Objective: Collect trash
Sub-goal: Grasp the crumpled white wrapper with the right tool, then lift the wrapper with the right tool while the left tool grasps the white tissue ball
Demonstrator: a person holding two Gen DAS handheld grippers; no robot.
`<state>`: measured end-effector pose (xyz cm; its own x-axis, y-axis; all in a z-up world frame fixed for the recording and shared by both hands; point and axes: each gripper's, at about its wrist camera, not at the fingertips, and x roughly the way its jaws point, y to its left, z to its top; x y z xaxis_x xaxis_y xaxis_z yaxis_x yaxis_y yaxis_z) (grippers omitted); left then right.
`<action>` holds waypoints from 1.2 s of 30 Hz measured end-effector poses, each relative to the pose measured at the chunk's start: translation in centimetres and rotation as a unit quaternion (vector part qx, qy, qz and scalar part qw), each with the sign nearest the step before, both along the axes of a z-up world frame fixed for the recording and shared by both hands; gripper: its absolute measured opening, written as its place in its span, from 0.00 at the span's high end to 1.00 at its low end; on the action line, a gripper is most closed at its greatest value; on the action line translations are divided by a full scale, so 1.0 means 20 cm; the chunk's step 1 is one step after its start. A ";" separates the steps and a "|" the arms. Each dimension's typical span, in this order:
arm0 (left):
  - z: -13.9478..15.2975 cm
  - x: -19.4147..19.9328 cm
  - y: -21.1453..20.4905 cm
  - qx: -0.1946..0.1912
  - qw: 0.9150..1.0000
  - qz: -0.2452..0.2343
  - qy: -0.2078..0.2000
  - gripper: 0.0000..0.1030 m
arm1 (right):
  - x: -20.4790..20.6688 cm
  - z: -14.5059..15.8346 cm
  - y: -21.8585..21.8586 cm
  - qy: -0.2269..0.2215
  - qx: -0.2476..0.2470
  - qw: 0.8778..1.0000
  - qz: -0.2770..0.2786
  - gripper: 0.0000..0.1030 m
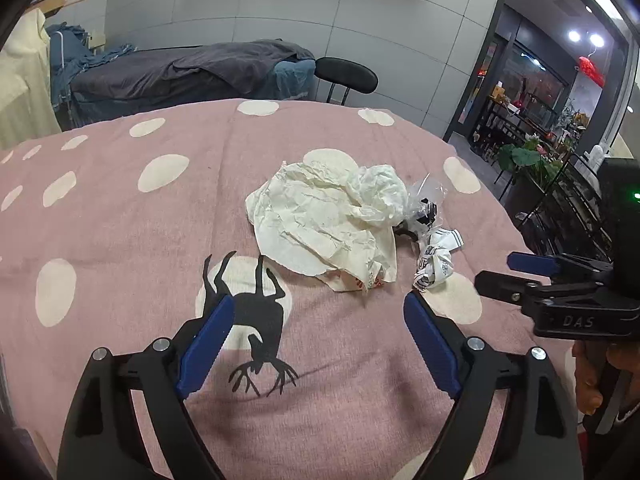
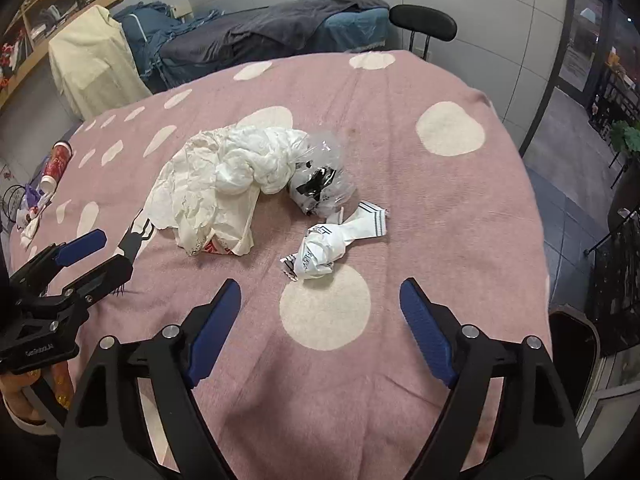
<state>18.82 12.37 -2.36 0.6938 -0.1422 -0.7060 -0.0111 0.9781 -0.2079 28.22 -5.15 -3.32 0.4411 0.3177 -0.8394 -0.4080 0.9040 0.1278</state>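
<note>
— Both tongs, left (image 1: pixel 318 312) and right (image 2: pixel 320 300), hang spread and empty.
— Trash?
— Wrapper (image 2: pixel 332 240) lies straight ahead of the right, nearer it; paper (image 1: pixel 320 216) faces the left.

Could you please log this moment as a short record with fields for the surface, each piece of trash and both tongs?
surface: pink polka-dot cloth over the table
large trash: crumpled cream paper bag
middle trash: clear plastic wrap, touching the bag
near trash: small crumpled white wrapper, lying apart
left tongs: open, empty, facing the bag
right tongs: open, empty, facing the wrapper
also there: red cup at the cloth's left edge
</note>
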 end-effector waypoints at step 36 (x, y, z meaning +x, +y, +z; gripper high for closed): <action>-0.04 0.55 -0.32 0.054 0.995 -0.080 0.006 0.59 | -0.07 0.07 -0.12 0.007 0.043 0.999 -0.027 0.70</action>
